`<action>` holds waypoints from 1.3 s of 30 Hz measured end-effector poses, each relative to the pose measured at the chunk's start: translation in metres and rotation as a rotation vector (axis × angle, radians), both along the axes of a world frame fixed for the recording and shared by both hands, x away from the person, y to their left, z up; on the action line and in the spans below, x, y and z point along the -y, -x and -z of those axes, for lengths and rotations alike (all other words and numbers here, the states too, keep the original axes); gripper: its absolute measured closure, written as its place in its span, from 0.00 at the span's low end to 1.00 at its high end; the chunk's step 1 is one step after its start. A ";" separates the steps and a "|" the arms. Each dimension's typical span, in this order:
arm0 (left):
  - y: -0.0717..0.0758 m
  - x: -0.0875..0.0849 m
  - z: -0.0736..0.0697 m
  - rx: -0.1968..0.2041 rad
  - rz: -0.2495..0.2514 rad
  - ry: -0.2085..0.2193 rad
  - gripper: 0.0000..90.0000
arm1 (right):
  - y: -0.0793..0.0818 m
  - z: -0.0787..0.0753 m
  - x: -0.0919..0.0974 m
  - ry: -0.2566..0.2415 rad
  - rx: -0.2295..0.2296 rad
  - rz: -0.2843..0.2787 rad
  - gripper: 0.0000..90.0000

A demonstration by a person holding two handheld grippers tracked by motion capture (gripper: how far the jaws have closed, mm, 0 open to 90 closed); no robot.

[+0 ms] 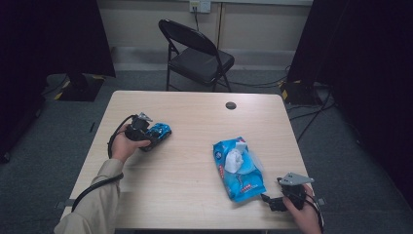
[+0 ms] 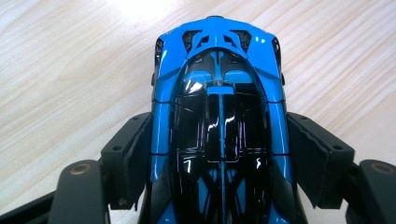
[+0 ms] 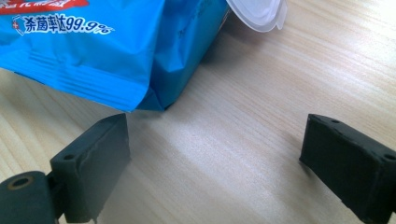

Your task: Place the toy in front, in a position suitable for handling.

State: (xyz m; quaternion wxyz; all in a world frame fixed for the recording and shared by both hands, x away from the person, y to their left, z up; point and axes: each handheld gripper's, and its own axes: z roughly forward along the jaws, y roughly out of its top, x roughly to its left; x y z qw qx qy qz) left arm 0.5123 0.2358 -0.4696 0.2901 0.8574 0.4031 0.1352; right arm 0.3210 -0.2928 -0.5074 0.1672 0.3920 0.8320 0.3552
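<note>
High view: a person sits at a pale wooden table [image 1: 195,195]. The left gripper [image 1: 141,130] lies around a blue and black toy car [image 1: 159,132]. The right gripper [image 1: 272,201] rests near the table's near edge, just beside a blue wet-wipe pack [image 1: 238,170] whose lid stands open.

Left gripper view: the car [image 2: 219,121] sits lengthwise between the two jaws, one end pointing away. The pads [image 2: 135,154] lie against its flanks, jaws wide and apparently gripping. The glossy curved body could slip or twist out if lifted by so shallow a hold. The car's near end is cut off below.

Right gripper view: the jaws stand wide apart with bare table between them, holding nothing. The pack's corner [image 3: 140,60] lies just beyond the left jaw; its printed text is cropped.
</note>
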 end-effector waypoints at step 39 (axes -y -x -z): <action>0.086 0.065 -0.002 -0.016 0.201 0.031 0.31 | 0.000 0.000 0.000 -0.001 0.000 0.005 0.08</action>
